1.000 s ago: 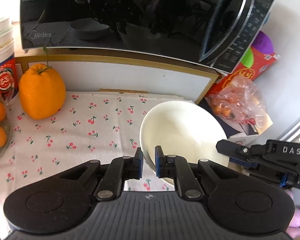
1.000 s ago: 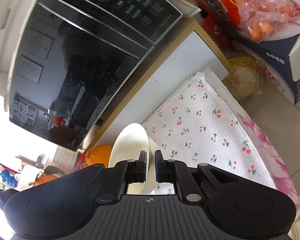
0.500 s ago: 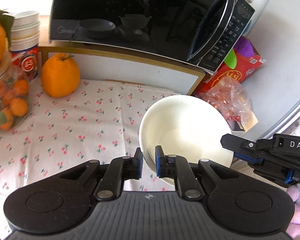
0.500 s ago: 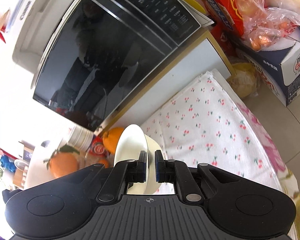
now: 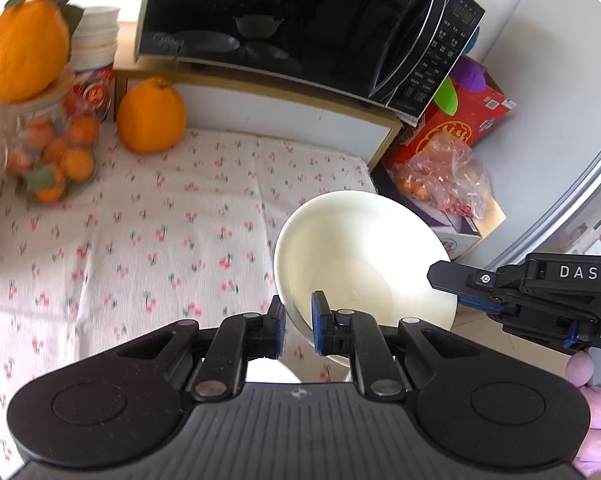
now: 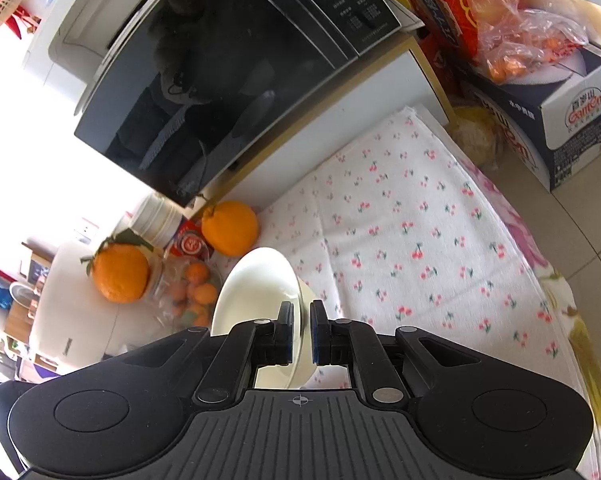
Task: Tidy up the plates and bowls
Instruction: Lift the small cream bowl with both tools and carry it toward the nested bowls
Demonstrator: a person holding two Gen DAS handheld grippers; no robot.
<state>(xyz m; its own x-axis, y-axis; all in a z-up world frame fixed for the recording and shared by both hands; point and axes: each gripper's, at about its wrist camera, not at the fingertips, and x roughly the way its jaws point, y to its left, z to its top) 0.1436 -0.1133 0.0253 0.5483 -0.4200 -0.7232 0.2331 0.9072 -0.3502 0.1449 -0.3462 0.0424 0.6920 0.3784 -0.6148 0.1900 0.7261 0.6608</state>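
Left gripper (image 5: 298,320) and right gripper (image 6: 301,334) both clamped on the white bowl's (image 5: 364,264) rim, holding it tilted above the cherry-print cloth (image 5: 160,232). Microwave (image 5: 300,28) on a shelf behind, orange (image 5: 151,116) below it. More of the cloth and a fruit jar (image 5: 48,160) visible than a second ago.

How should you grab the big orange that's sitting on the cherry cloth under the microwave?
Grip the big orange across its widest middle, coming from the front over the cherry cloth. It is round and bulky, the shelf wall sits right behind it, and the jar of small oranges stands close on one side. It looks wide for these fingers.
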